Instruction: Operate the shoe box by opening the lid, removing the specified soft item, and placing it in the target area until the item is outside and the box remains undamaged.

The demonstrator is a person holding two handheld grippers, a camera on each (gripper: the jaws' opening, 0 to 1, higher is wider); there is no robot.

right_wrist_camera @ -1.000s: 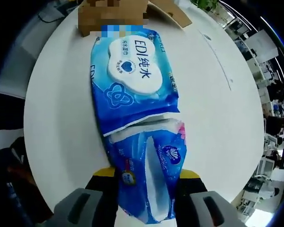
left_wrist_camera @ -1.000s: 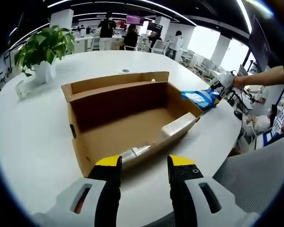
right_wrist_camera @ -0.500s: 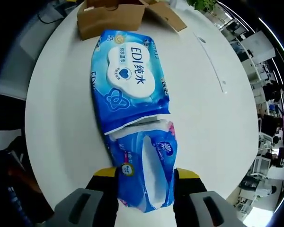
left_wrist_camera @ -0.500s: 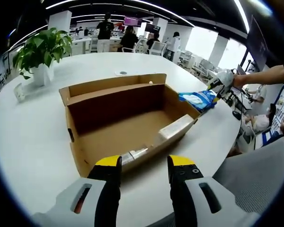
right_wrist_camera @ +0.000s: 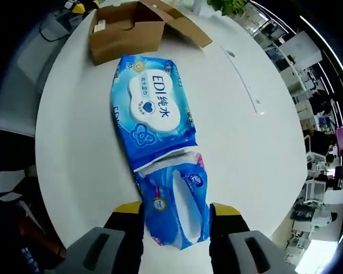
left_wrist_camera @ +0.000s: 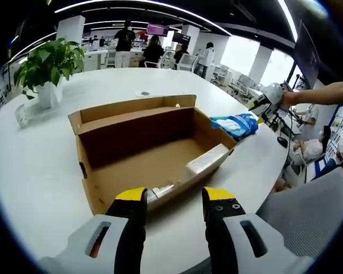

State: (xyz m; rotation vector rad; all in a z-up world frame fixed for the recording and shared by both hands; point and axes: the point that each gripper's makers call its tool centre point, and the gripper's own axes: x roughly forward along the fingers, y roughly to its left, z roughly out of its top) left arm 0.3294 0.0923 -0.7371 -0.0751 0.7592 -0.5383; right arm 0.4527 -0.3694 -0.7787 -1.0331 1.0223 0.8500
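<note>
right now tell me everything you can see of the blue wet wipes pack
The blue wet wipes pack is a soft, glossy plastic pouch with a white oval flap label printed "EDI" plus Chinese characters. It lies flat on the white table, outside the open cardboard shoe box. Its near end meets or overlaps a smaller blue tissue pack, which sits between the right gripper jaws. In the left gripper view it lies beside the box's far corner.

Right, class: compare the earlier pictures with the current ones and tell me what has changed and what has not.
The right gripper has drawn back from the cardboard box with the two blue packs; in its view the box now looks smaller and farther off. Its jaws stay around the smaller pack, with the larger wipes pack ahead of it above the white table. The left gripper stays open in front of the open box.
</note>
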